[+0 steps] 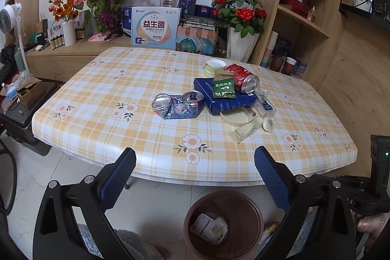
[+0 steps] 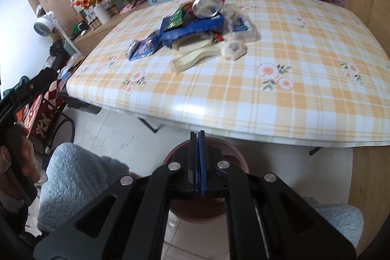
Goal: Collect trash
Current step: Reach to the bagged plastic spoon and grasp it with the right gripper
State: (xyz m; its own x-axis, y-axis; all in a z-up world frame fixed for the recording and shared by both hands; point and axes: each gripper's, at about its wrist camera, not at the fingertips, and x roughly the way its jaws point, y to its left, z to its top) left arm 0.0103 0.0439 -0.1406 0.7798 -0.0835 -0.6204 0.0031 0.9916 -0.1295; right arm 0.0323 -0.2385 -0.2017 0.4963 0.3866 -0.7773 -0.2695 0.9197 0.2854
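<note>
Blue left fingers [image 1: 121, 177] wide, angled down | right fingers [image 2: 201, 157] pressed together over bin [image 2: 234, 152]

The right gripper [image 2: 198, 135] hides most of the bin [image 2: 234, 155]

Open left gripper [image 1: 195, 163], table [image 1: 102, 113], bin [image 1: 192, 213]

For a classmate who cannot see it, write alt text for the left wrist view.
An open left gripper hovers above a brown bin holding a wrapper, facing a checked table with crushed cans, a blue box and packets piled near its middle.
</note>
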